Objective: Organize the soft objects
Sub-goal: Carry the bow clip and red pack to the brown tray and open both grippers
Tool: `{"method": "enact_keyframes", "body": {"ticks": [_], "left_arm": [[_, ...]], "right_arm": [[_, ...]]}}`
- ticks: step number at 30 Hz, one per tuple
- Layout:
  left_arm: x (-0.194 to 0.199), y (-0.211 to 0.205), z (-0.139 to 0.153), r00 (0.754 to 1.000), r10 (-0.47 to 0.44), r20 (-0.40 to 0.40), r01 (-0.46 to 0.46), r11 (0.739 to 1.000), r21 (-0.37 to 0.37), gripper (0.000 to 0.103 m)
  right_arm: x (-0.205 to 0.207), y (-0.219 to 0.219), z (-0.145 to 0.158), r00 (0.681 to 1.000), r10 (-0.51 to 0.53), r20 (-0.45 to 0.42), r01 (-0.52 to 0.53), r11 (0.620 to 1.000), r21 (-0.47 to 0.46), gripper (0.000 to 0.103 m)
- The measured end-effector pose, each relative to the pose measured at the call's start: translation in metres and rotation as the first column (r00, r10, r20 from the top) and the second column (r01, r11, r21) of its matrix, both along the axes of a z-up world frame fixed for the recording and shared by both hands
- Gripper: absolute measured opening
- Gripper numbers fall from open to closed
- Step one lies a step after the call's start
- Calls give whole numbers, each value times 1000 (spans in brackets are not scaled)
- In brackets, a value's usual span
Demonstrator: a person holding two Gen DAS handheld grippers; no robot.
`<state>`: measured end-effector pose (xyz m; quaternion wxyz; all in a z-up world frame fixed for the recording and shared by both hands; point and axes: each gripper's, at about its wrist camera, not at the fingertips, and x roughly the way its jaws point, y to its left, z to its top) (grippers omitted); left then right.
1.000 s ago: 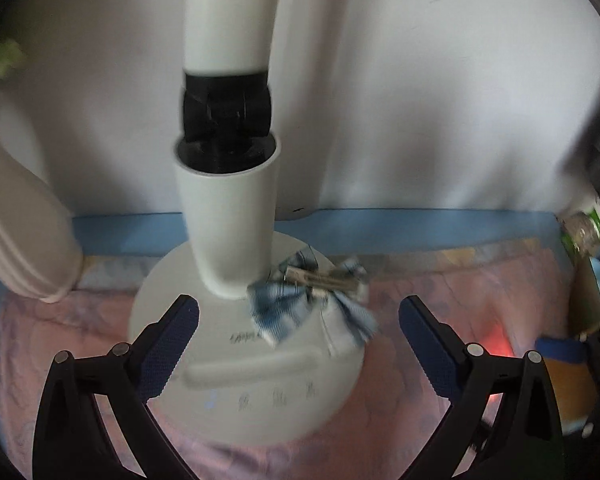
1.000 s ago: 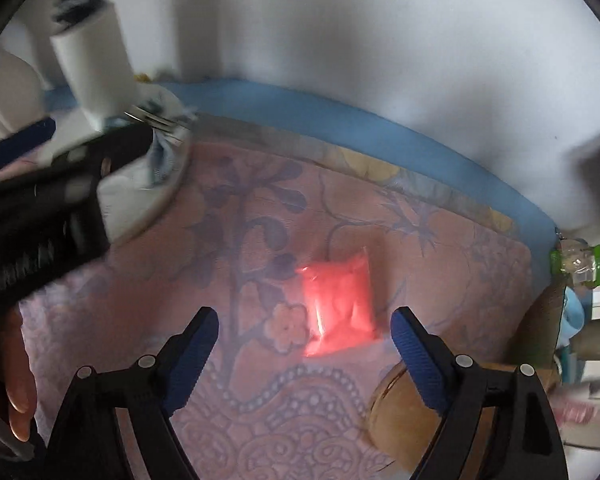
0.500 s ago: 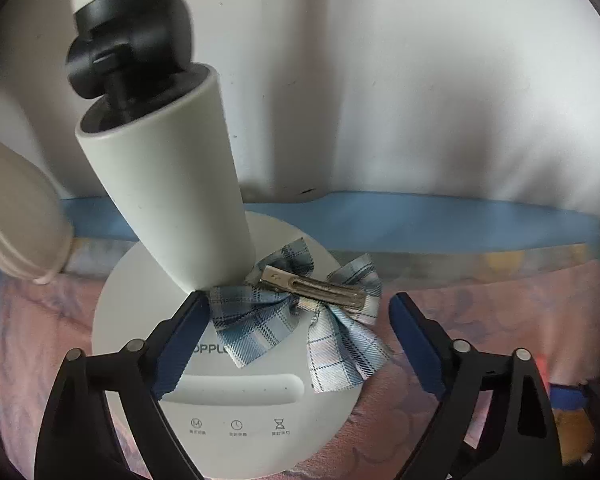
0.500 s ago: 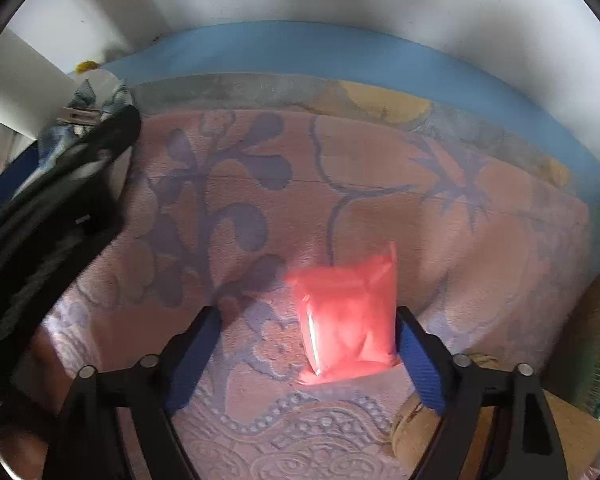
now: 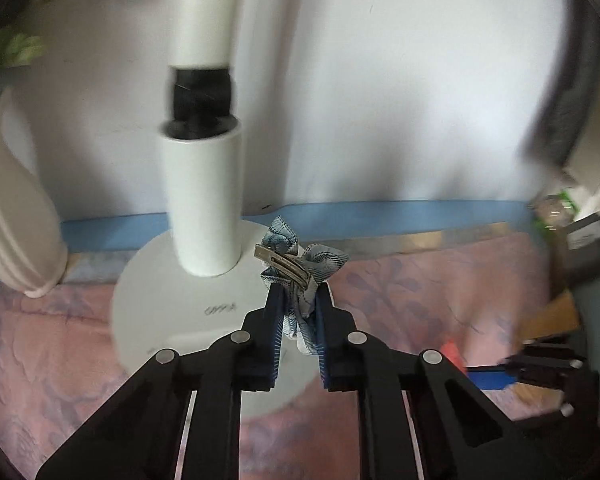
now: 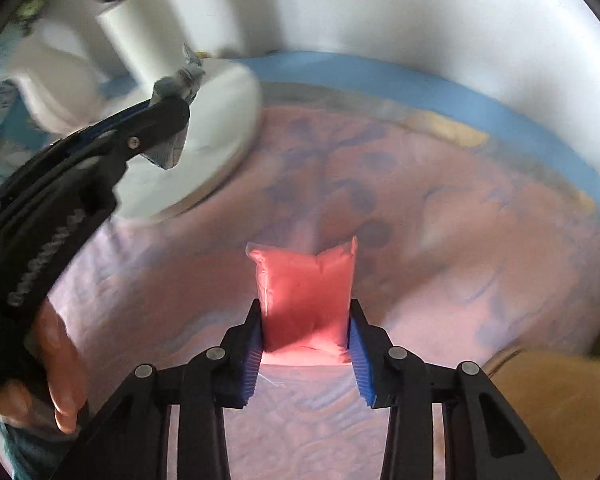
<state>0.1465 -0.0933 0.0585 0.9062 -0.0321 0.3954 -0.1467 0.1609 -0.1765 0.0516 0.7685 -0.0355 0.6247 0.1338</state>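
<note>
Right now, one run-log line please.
left gripper: shut on plaid bow clip | right gripper: shut on red pouch | both over pink cloth

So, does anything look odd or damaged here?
The plaid bow is crumpled between the left gripper fingers, its metal clip askew. The red pouch in the right gripper looks intact.

Between the black left gripper point(image 5: 298, 300) with blue pads is a blue and white checked cloth bow point(image 5: 300, 276). Behind it stands a white round lamp base point(image 5: 172, 300). The pink soft plastic pouch point(image 6: 306, 296) lies over a pink cloth with purple flowers point(image 6: 440, 220).
</note>
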Motion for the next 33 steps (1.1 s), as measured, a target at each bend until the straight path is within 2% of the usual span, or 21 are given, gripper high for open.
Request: {"method": "enact_keyframes", "body": {"ticks": [6, 9, 11, 17, 18, 19, 21, 22, 23, 25, 26, 28, 31, 33], "left_arm": [[-39, 41, 7, 999, -42, -1, 42, 999, -30, 12], [-57, 49, 1, 998, -53, -16, 53, 999, 9, 12], [-83, 62, -5, 997, -69, -35, 70, 997, 31, 12], [-140, 35, -30, 983, -121, -141, 140, 980, 139, 12], [-149, 27, -34, 982, -129, -140, 151, 976, 158, 12], [-156, 24, -34, 983, -133, -126, 154, 973, 175, 12], [-167, 16, -34, 984, -144, -109, 162, 969, 186, 14], [-169, 15, -33, 982, -149, -113, 167, 971, 170, 17], [-175, 22, -32, 981, -155, -119, 172, 973, 153, 20], [-176, 23, -35, 980, -146, -136, 164, 978, 133, 46], [-177, 26, -39, 981, -122, -148, 142, 981, 133, 52], [-180, 39, -41, 983, -77, -166, 97, 988, 119, 75], [-186, 46, -44, 983, -56, -177, 64, 997, 43, 77], [-185, 46, -45, 984, -37, -177, 42, 999, 25, 77]], "right_arm": [[-56, 4, 13, 999, 39, 19, -41, 994, 101, 38], [-95, -4, 14, 999, 38, 29, -42, 986, 162, 38], [-116, -11, 14, 997, 47, 62, -58, 979, 198, 38], [-169, -40, 2, 979, 42, 198, -87, 970, 225, 38], [-170, -52, -8, 975, 48, 216, -95, 972, 216, 38], [-169, -44, -20, 971, 60, 230, -107, 975, 197, 39], [-170, -46, -26, 956, 96, 278, -144, 977, 158, 43], [-177, -44, -27, 949, 111, 295, -155, 979, 130, 54], [-174, -41, -31, 944, 123, 307, -161, 982, 102, 70], [-173, -41, -37, 936, 133, 325, -167, 983, 81, 82], [-172, -39, -41, 933, 131, 336, -170, 982, 88, 83], [-168, -32, -46, 925, 120, 360, -171, 978, 116, 84], [-166, -29, -47, 925, 102, 366, -162, 977, 136, 85], [-164, -28, -48, 926, 95, 366, -156, 978, 141, 85]]}}
